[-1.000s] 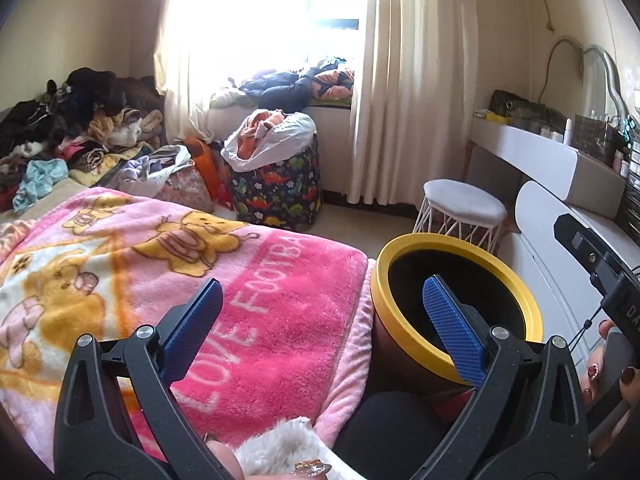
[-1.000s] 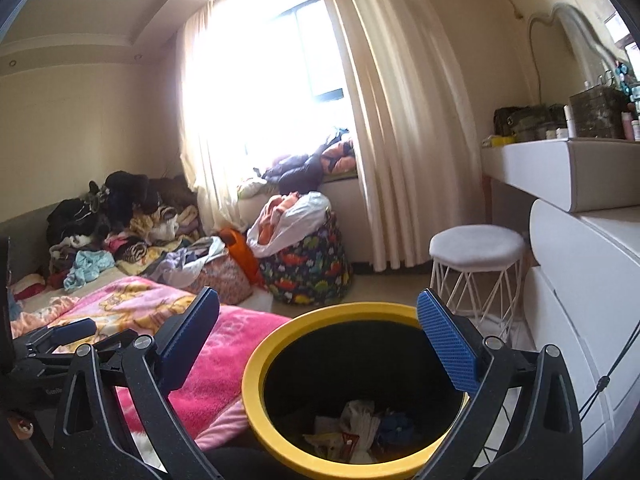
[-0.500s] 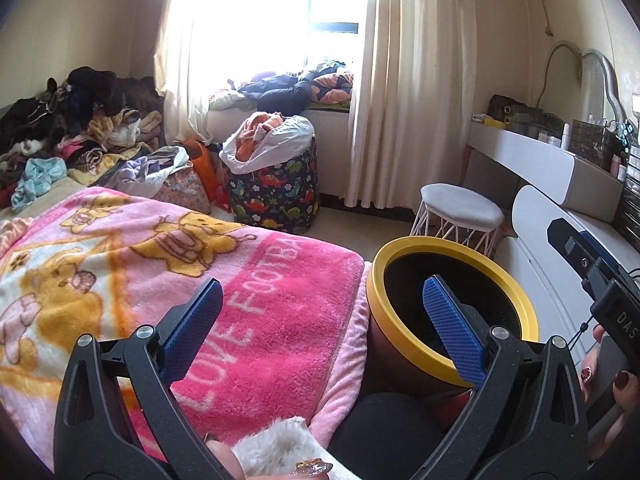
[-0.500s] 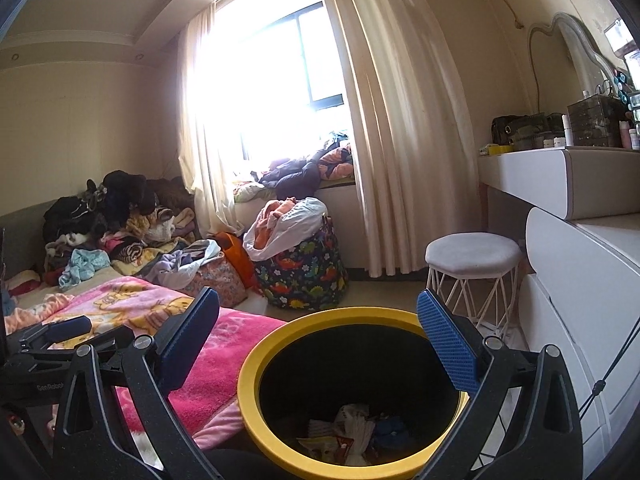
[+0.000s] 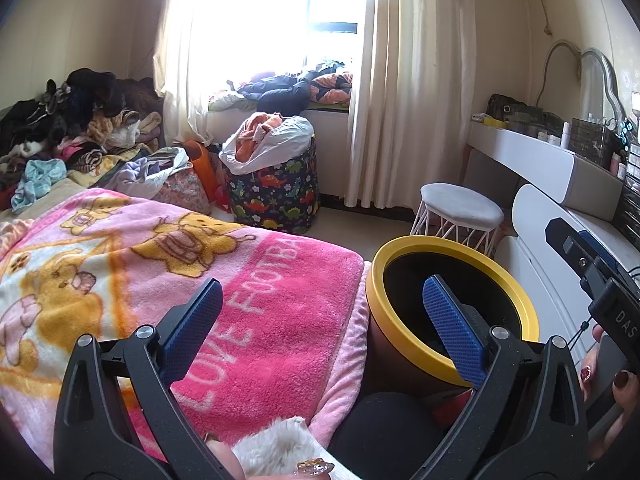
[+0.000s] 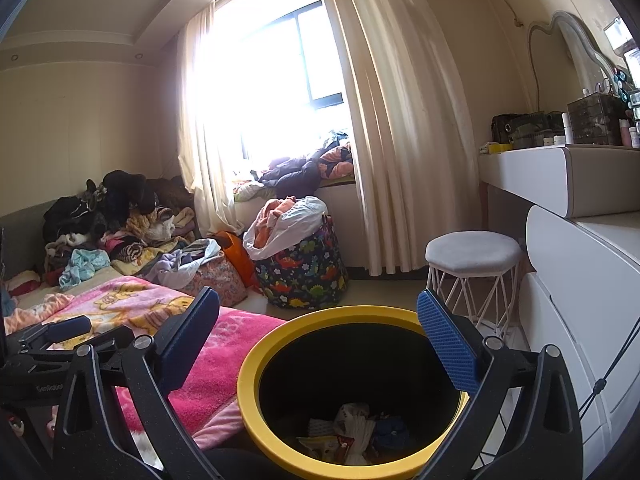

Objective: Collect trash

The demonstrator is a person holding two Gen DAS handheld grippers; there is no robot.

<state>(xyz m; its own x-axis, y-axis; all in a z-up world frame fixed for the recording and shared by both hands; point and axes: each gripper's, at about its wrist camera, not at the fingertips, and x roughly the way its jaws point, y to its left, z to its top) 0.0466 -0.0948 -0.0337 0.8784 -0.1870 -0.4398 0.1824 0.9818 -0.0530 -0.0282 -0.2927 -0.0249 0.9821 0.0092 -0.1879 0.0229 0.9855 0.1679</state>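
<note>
A black bin with a yellow rim stands on the floor beside the bed, and crumpled wrappers and paper trash lie at its bottom. My right gripper is open and empty, held just above the bin's mouth. In the left wrist view the same bin sits at the right, against the pink blanket. My left gripper is open with nothing between its fingers, spanning the blanket's edge and the bin's rim. The right gripper's body shows at the far right, held by a hand.
A pink cartoon blanket covers the bed. Piled clothes lie behind it. A dinosaur-print basket and a white stool stand on the floor near the curtain. A white dresser runs along the right.
Both grippers have risen and tilted slightly, so the bin sits lower in both views. Both stay open and empty.
</note>
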